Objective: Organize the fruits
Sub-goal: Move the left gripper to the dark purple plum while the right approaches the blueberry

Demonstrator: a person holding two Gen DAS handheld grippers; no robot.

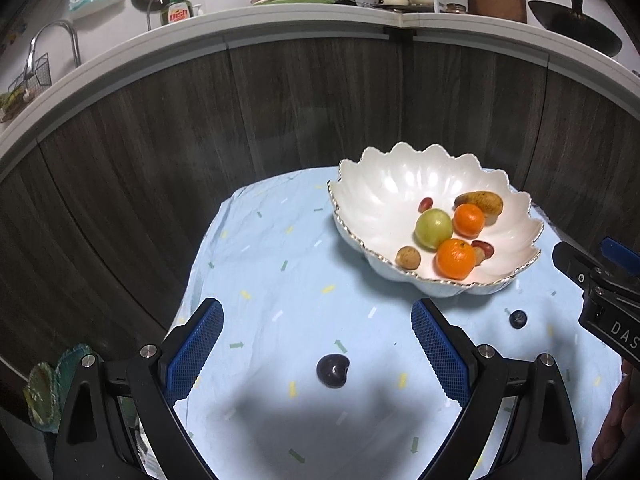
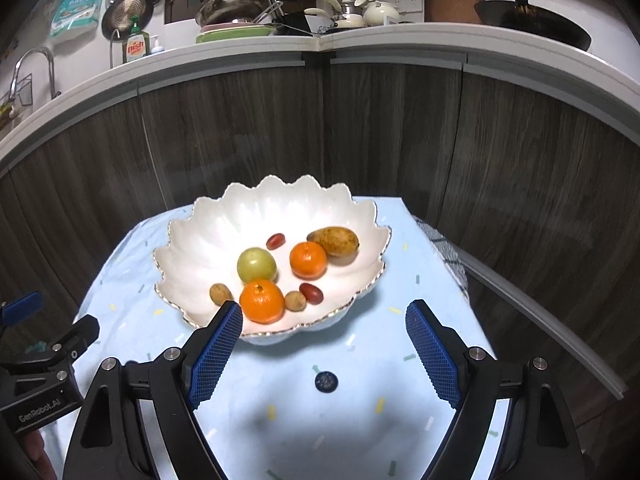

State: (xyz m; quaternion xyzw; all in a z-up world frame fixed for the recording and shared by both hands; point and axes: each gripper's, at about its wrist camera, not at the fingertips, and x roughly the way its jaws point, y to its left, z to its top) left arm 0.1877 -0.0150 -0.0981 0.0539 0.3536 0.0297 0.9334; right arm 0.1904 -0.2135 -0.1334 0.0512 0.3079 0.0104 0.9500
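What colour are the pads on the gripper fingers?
Blue, with a fine mesh texture on the pads; clearest in the right wrist view.

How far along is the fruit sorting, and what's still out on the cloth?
Mostly done: two oranges, a green fruit and others sit in the white bowl. Nothing is in hand; both tongs, left and right, are open. Left: the dark cherry and the blueberry.
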